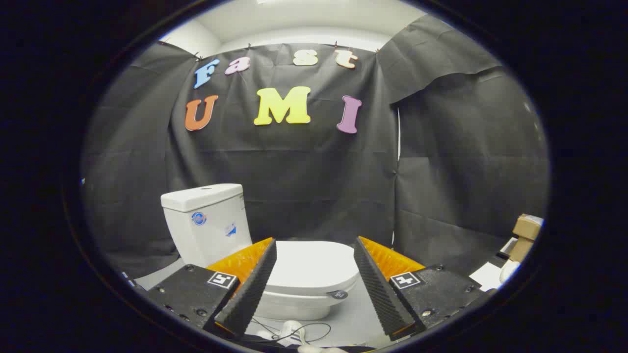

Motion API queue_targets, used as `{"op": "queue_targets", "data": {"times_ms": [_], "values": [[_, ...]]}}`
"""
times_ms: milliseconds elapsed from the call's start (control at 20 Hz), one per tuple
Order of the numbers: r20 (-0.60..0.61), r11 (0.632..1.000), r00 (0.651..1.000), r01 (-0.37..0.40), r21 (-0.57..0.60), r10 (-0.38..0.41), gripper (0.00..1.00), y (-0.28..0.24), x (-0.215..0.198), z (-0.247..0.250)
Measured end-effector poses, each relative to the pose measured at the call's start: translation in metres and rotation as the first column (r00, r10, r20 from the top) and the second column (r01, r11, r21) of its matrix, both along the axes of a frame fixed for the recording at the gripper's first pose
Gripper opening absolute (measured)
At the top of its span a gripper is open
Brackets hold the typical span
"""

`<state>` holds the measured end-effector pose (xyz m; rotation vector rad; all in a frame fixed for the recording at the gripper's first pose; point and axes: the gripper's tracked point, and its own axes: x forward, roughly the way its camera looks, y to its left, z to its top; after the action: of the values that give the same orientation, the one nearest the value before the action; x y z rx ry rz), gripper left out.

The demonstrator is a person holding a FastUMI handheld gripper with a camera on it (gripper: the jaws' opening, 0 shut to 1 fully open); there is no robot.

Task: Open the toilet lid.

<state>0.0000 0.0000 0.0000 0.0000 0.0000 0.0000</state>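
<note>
**Still closed lid, fingers spread wide**

Basically a booth scene: black cloth wall behind and to the sides, pale floor below.

Toilet standing on the floor against the wall, ahead of the fingers and a bit toward the left one. Tank upright at the back, white, with a round blue sticker and a smaller sticker on its front face. Lid down flat over the bowl, white, front edge rounded, small dark tab on the rim at the front right. Lid seen between the two fingers and beyond their tips; no contact with either.

Gripper low in front, jaws wide open, holding nothing. Left finger and right finger both with black ribbed pads facing inward and orange backs; black mounting blocks behind, each with a square black-and-white marker. Left fingertip overlapping the tank's lower corner and the lid's left side in view; touching or not, cannot tell.

Cardboard box far right near the wall, with white sheets or paper lying on the floor beside it.

Thin black cable looped on the floor just under the bowl's front, between the finger bases, next to a small white object, too blurred to identify.
</note>
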Motion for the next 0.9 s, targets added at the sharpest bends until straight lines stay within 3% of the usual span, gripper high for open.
{"op": "queue_targets", "data": {"times_ms": [900], "values": [[0.008, 1.0, 1.0, -0.015, -0.027, 0.015, 0.99, 0.008, 0.002, -0.005]]}}
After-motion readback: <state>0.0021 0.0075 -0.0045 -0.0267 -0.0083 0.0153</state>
